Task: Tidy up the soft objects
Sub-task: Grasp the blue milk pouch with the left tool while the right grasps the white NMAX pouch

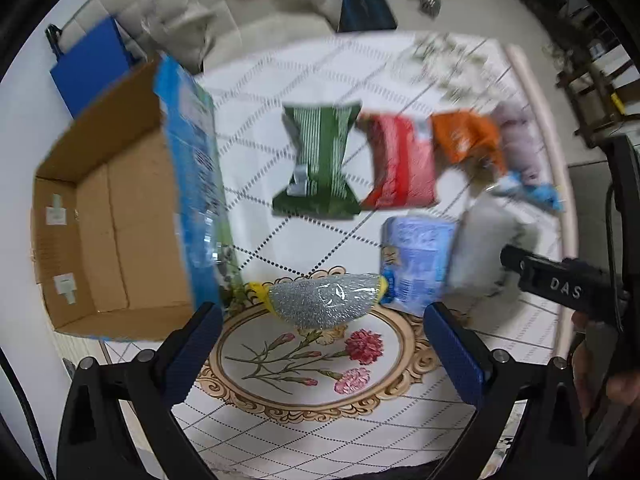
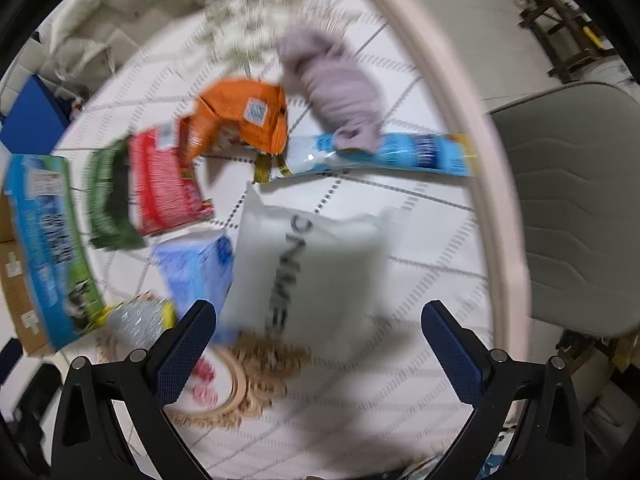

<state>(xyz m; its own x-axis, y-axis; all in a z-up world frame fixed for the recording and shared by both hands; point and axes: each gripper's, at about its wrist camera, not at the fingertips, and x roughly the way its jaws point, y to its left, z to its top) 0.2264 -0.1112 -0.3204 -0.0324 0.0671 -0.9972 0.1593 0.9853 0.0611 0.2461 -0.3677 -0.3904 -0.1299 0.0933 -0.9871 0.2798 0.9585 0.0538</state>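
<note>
The soft goods lie loose on the round table [image 1: 532, 92], none yet in the cardboard box [image 1: 112, 216] standing at the left edge, its printed blue flap [image 1: 192, 184] raised. Nearest my left gripper [image 1: 320, 344] is a silver mesh scrubber [image 1: 324, 300] in clear wrap, just beyond the open fingertips, on the far rim of the floral medallion [image 1: 304, 364]. To its right a pale blue packet [image 1: 416, 260] sits against a white pillow pack [image 2: 312, 268] with dark lettering. Farther back runs a row: green striped pouch [image 1: 320, 160], red pouch [image 1: 400, 160], orange pouch [image 1: 464, 136], lilac cloth [image 2: 340, 88]; a long blue tube pack [image 2: 392, 154] lies under the cloth's near end.

My right gripper [image 2: 320, 344] stands with jaws spread wide, empty, over the near edge of the white pillow pack. Both tools grip nothing. Both views are blurred, so labels cannot be read.

Judgement: the task is at its opening, in the approach to a first pick. The next move calls for lowering one gripper squarely over its nearest item, closing gently since the packs will yield, then carrying left to the box. A grey chair [image 2: 580, 208] stands beyond the table's right rim.
</note>
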